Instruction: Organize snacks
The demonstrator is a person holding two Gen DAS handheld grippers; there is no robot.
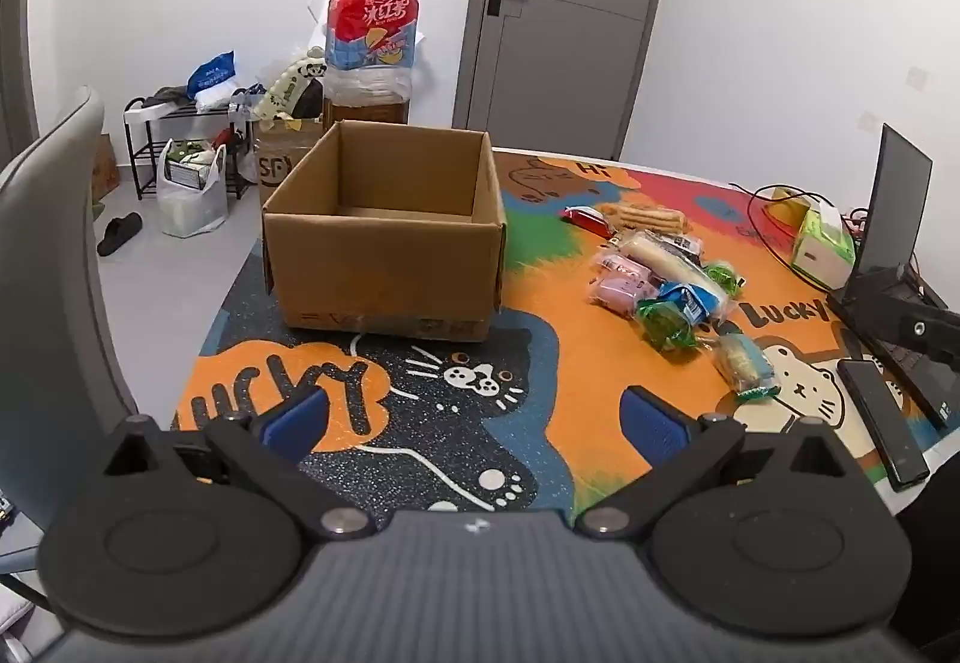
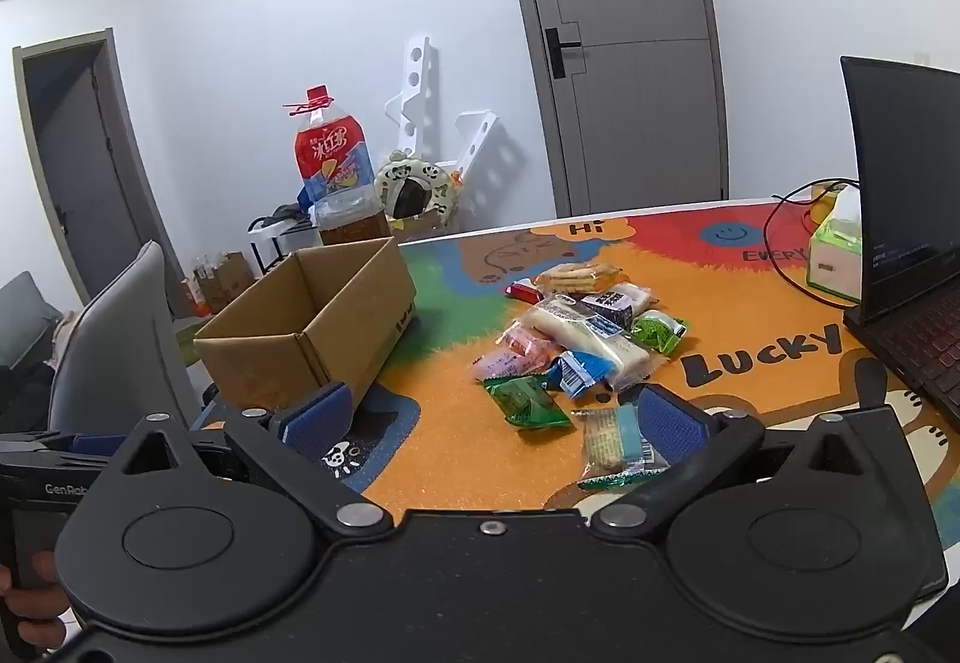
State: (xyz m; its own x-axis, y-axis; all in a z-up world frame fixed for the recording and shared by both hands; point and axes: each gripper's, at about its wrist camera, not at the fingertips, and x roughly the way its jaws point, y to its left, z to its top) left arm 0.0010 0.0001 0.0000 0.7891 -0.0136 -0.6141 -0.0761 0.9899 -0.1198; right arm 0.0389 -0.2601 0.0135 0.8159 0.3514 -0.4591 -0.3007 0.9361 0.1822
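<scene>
Cardboard box (image 1: 384, 243), top open, nothing seen inside, standing on the cartoon-printed table mat (image 1: 456, 423) toward the table's left edge. Snack pile (image 1: 666, 285) to the right of the box and apart from it, on the orange part of the mat: red wrapped bar (image 1: 585, 218) and biscuit pack (image 1: 645, 218) at the far end; long white pack (image 1: 666, 258), pink packs (image 1: 621, 282), blue pack (image 1: 690, 300) and green packs (image 1: 666, 327) heaped together in the middle; pale cracker pack (image 1: 747, 363) nearest, lying a little apart. Left gripper (image 1: 474, 417) held above the near part of the mat, blue pads spread wide, nothing between them. Right gripper (image 2: 492, 417) likewise spread wide and empty, its right pad overlapping the cracker pack (image 2: 612, 447) in view; contact impossible to judge. Laptop (image 2: 906, 219) open at the table's right edge, tissue box (image 2: 834, 261) beside it, black phone (image 1: 882, 423) near the front corner. Large iced-tea bottle (image 1: 372, 33) behind the box.
</scene>
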